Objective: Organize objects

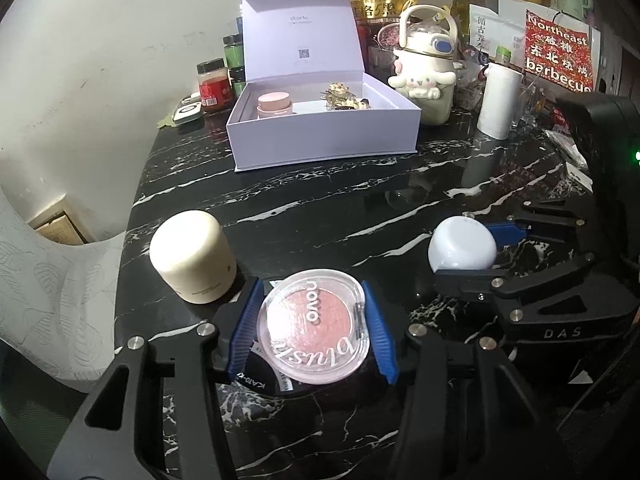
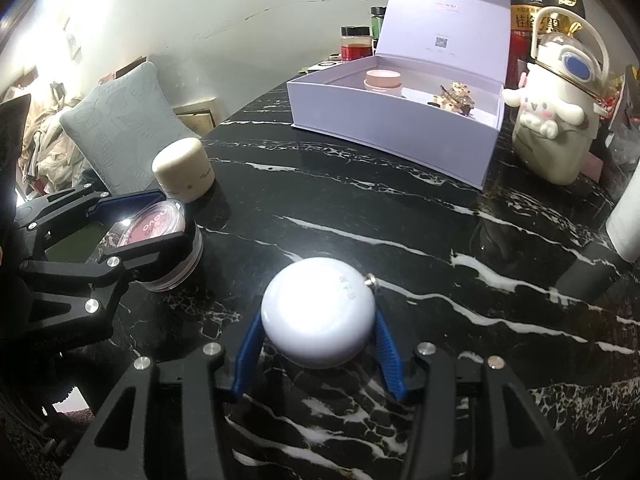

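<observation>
We see a polished black stone tabletop [image 1: 320, 200] with white veins, glossy enough to mirror the light. On it a round clear-plastic blush compact [image 1: 314, 326] shows a shiny lid over matt pink powder. The cream cylindrical jar [image 1: 192, 256] looks smooth and satin; the round white lidded jar [image 2: 318, 312] gleams under glare. The pale lilac cardboard box [image 1: 324, 136] is matt. We note ribbed blue rubbery pads [image 1: 244, 332] on matt black plastic finger frames with bright metal screws.

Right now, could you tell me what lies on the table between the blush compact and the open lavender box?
Nothing: in the left wrist view, only bare black marble table separates the blush compact from the lavender box.
</observation>
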`<control>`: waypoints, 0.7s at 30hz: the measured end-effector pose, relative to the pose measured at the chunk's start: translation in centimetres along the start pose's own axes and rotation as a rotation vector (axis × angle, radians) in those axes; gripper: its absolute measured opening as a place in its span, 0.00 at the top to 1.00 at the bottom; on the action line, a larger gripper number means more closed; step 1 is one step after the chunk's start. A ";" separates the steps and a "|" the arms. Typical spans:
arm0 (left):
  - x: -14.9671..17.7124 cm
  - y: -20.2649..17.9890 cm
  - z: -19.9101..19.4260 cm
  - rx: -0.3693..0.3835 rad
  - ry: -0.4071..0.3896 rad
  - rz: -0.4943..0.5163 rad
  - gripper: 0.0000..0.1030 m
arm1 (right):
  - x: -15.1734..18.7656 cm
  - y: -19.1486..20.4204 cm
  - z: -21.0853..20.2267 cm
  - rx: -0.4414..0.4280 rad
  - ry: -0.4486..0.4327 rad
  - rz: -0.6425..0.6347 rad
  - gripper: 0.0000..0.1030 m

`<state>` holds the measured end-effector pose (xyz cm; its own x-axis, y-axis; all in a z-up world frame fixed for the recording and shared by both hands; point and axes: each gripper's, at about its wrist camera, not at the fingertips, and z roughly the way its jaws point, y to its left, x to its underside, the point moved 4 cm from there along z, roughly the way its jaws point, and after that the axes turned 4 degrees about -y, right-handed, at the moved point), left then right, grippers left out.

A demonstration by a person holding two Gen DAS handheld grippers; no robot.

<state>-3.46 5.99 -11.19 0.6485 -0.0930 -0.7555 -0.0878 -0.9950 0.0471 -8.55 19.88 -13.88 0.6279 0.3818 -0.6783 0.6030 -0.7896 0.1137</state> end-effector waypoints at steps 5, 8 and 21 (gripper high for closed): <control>-0.4 -0.3 -0.2 -0.007 -0.010 0.028 0.53 | 0.2 -0.3 -0.3 0.000 -0.001 0.008 0.49; -0.8 -0.8 -0.4 0.003 -0.016 0.042 0.53 | 0.2 -0.3 -0.6 0.002 -0.009 0.008 0.49; -1.6 -2.1 -1.2 0.038 -0.021 0.041 0.53 | 0.5 -0.6 -3.5 0.034 -0.060 0.009 0.49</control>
<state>-3.43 8.18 -9.29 0.6281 -0.1328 -0.7667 -0.1431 -0.9882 0.0539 -6.92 22.25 -11.72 0.6016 0.3460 -0.7199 0.5799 -0.8090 0.0958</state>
